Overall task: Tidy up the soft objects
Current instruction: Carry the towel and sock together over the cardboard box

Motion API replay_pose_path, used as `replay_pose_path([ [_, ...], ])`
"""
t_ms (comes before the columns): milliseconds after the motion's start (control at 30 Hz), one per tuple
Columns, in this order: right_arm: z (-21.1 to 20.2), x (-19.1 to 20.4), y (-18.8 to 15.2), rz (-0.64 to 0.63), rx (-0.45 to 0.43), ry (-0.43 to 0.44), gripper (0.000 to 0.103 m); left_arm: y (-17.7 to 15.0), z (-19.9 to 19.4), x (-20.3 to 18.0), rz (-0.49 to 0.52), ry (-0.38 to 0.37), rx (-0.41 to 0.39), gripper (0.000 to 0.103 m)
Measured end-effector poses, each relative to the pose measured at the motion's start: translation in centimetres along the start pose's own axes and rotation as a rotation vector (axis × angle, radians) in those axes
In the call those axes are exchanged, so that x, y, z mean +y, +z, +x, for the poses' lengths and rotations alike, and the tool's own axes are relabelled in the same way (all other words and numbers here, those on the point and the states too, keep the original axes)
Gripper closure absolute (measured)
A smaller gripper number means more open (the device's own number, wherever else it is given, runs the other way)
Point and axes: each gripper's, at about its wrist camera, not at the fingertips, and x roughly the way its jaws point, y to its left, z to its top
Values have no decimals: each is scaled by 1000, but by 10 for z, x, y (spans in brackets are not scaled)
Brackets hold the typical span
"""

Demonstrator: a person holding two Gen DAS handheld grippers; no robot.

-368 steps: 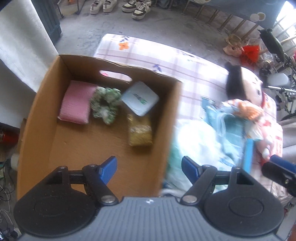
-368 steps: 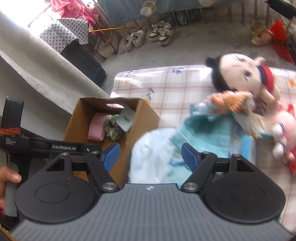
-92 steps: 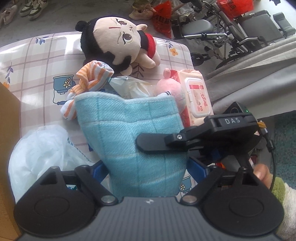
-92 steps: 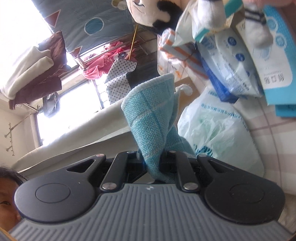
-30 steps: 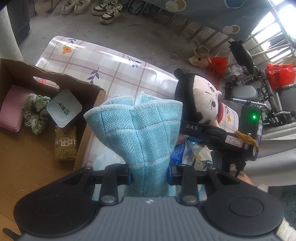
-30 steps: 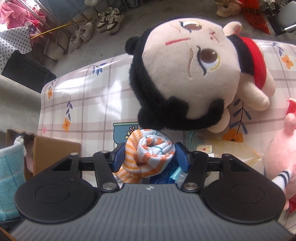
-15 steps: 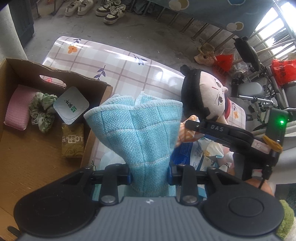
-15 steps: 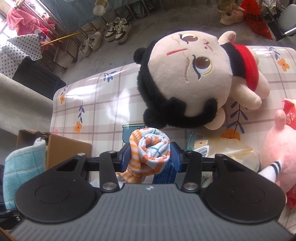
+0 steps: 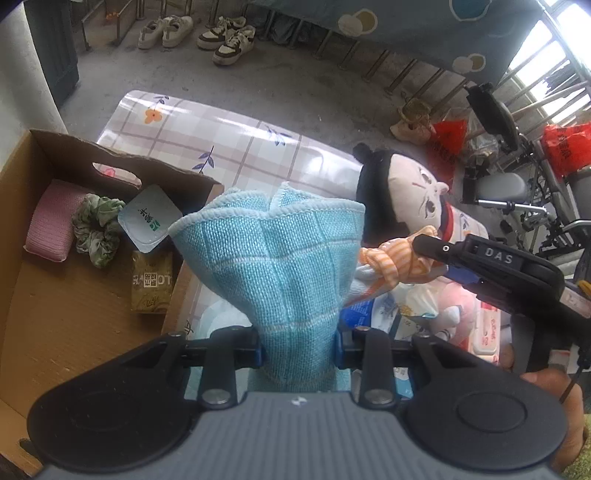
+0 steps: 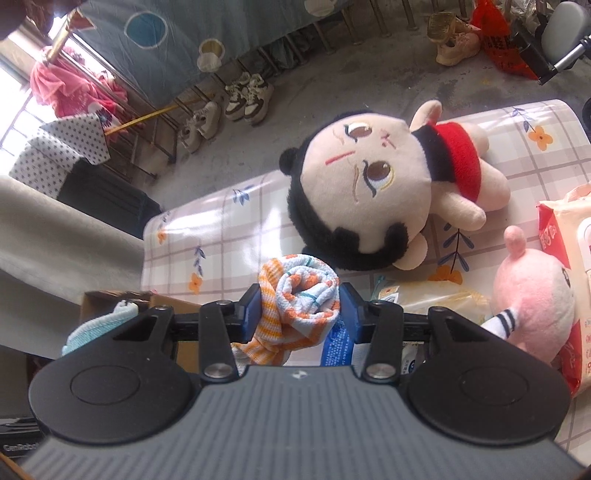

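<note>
My left gripper point(image 9: 298, 349) is shut on a folded light-blue towel point(image 9: 275, 258) and holds it up beside the cardboard box point(image 9: 55, 295). My right gripper point(image 10: 301, 312) is shut on a rolled orange-striped cloth point(image 10: 301, 295); it also shows in the left wrist view point(image 9: 395, 258), lifted above the table. A black-haired plush doll point(image 10: 369, 192) and a pink plush point(image 10: 532, 291) lie on the checked tablecloth point(image 10: 221, 236). The towel's edge point(image 10: 99, 325) shows at the left of the right wrist view.
The box holds a pink sponge point(image 9: 51, 229), a green scrunchie point(image 9: 98, 229), a white tissue pack point(image 9: 149, 221) and a gold packet point(image 9: 151, 282). Plastic-wrapped packs point(image 9: 388, 314) and a wipes pack point(image 10: 565, 236) lie on the table. Shoes point(image 9: 195, 33) stand on the floor beyond.
The right gripper has closed on the orange-striped cloth and lifted it off the pile. The left gripper keeps the blue towel and has shifted a little towards the box.
</note>
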Motion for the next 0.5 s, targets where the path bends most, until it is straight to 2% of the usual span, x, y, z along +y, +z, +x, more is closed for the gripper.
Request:
replay_pose_path([
  [300,-56,-7,10,91,1,194,60,-24,-47,-11,-19,86,-77,70],
  [500,-75,8,7,90,48,290,60,-42,-72,9,-92,77,-128,70],
])
